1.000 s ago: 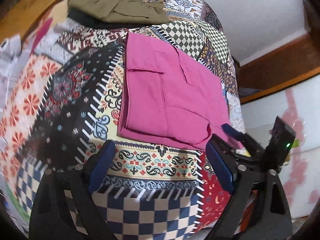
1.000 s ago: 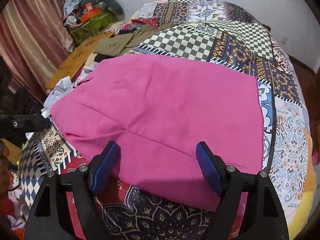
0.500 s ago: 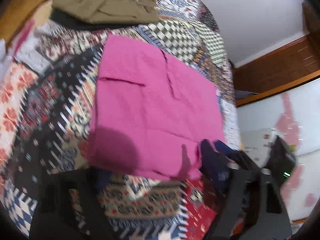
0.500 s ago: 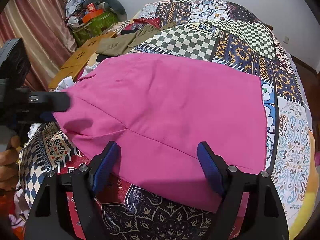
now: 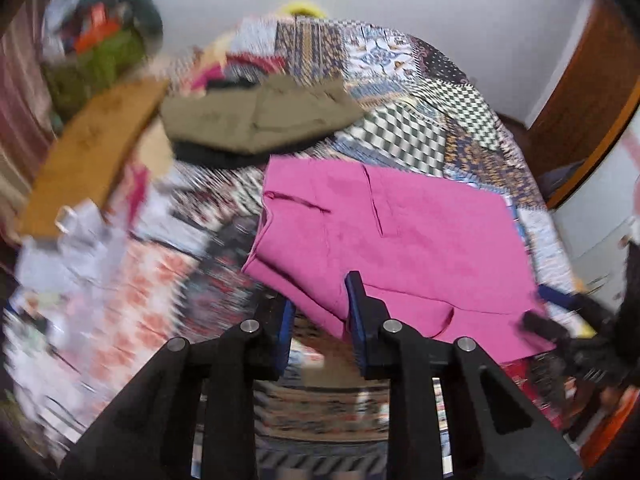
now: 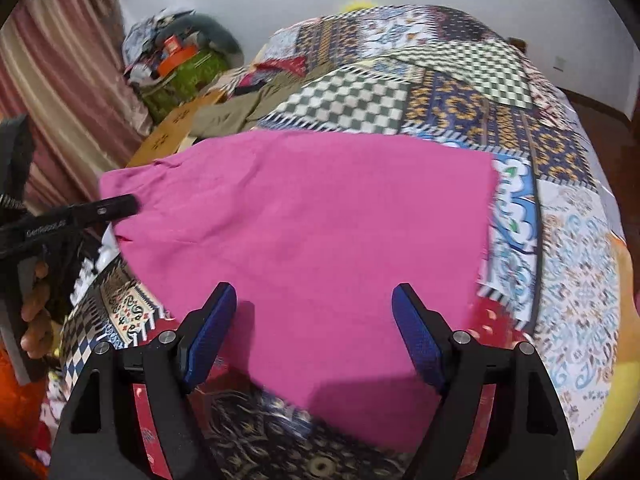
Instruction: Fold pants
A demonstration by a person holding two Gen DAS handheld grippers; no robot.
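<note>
The pink pants (image 5: 400, 248) lie folded flat on the patchwork bedspread (image 5: 400, 128); they also fill the middle of the right wrist view (image 6: 320, 232). My left gripper (image 5: 320, 300) has its jaws narrowed around the near left edge of the pants, a fold of pink cloth between the blue pads. It shows at the left of the right wrist view (image 6: 116, 206). My right gripper (image 6: 312, 316) is open, its pads over the near edge of the pants. It shows at the right in the left wrist view (image 5: 556, 312).
Folded olive pants (image 5: 260, 116) lie on a dark garment at the far side of the bed. A cardboard sheet (image 5: 88, 152) and a pile of bags (image 6: 180, 64) sit at the left by a curtain (image 6: 52, 92). A wooden door frame (image 5: 580, 120) stands right.
My left gripper has swung round to the near left edge of the pink pants and its jaws have closed from wide open. My right gripper has moved slightly forward over the pants.
</note>
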